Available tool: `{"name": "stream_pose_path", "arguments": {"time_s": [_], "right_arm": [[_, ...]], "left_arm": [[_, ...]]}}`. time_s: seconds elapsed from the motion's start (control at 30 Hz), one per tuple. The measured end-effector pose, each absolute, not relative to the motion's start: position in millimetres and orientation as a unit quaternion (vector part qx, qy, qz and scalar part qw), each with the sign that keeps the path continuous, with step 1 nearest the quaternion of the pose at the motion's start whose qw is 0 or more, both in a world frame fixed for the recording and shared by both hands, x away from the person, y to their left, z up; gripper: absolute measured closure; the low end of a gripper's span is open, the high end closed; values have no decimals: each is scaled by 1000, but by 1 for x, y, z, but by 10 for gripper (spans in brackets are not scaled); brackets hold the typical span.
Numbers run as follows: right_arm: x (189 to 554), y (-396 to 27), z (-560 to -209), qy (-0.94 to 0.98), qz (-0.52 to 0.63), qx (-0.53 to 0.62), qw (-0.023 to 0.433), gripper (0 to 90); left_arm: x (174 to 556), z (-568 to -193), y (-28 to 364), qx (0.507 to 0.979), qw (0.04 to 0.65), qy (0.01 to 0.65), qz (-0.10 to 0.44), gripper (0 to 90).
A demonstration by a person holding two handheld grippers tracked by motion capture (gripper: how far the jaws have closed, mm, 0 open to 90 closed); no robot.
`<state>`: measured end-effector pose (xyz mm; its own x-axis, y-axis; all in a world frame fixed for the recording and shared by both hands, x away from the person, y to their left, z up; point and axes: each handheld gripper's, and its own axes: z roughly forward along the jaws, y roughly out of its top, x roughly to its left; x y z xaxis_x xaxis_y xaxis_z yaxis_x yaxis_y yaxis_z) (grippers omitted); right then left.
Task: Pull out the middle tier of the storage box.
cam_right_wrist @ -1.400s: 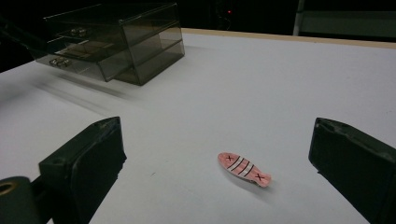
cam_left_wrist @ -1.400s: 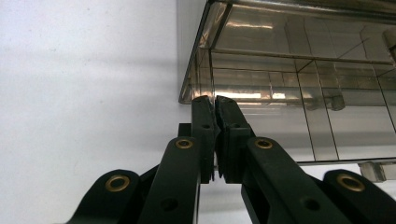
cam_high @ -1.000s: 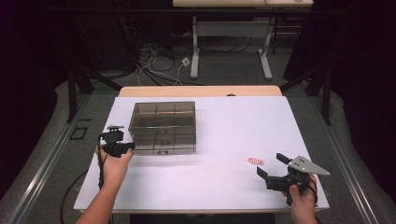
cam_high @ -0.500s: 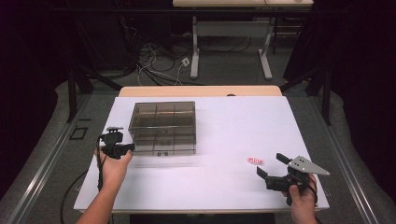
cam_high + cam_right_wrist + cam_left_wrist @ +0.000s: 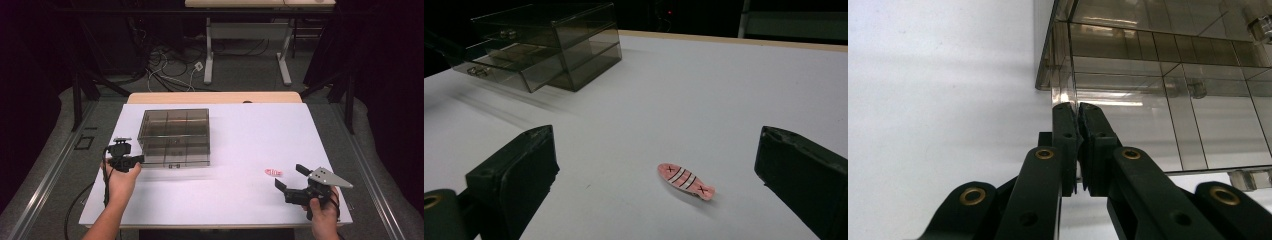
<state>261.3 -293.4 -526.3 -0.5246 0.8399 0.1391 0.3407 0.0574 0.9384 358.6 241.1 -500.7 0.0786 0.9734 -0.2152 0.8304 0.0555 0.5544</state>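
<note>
A smoky clear plastic drawer box (image 5: 175, 136) stands on the white table (image 5: 250, 125), left of the middle. My left gripper (image 5: 137, 159) is shut, and its tips (image 5: 1077, 107) rest against the box's (image 5: 1158, 75) near left corner with nothing visible between the jaws. A small pink fish-shaped clip (image 5: 273, 172) with stripes lies flat on the table at the right. My right gripper (image 5: 289, 176) is open just behind it. In the right gripper view the clip (image 5: 685, 181) lies ahead between the wide jaws (image 5: 656, 145), untouched, and the box (image 5: 549, 45) shows far off.
The table's near edge runs just under both hands. Beyond the far wooden edge (image 5: 215, 97) are a dark floor, cables and a desk frame (image 5: 245, 50). Bare white surface lies between the box and the clip.
</note>
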Motion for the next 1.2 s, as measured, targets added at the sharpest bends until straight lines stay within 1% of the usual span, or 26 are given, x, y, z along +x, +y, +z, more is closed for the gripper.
{"name": "stream_pose_path", "arguments": {"time_s": [0.43, 1.2], "right_arm": [[262, -294, -526, 690, 536, 426, 235, 28], [262, -294, -527, 691, 533, 429, 234, 28]], "left_arm": [[355, -502, 242, 676, 289, 667, 122, 865], [351, -510, 246, 665, 311, 669, 117, 858]]}}
